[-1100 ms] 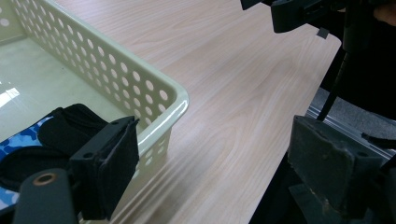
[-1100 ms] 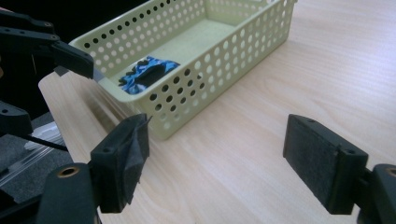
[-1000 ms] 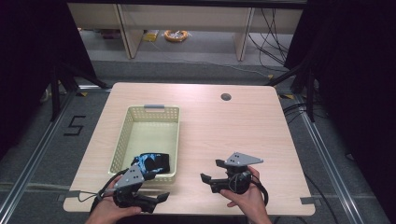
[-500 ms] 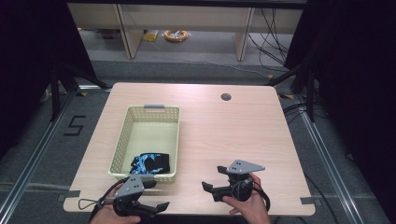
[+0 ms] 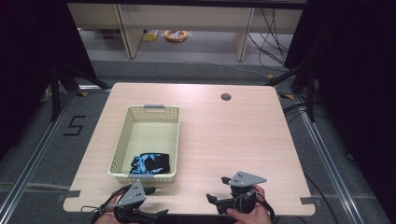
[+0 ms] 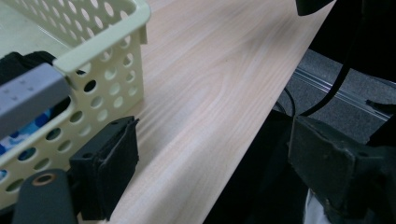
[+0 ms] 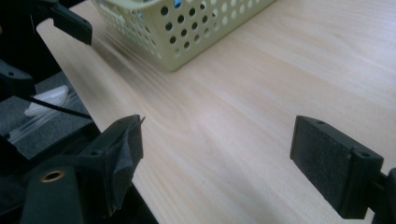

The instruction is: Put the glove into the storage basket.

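Basket (image 5: 122,144) holding dark cloth (image 5: 152,163) sits mid-table (image 5: 243,135)

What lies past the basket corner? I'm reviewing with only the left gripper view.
Observer: In the high view the basket stands on the table's left half, with a black and blue cloth at its near end.
Operator: And my hand-held gripper?
Observer: The left hand-held gripper sits at the table's near edge, just in front of the basket, jaws open and holding nothing.
Operator: And the other one?
Observer: The right hand-held gripper is at the near edge too, right of the basket; its own view shows open jaws over bare wood.
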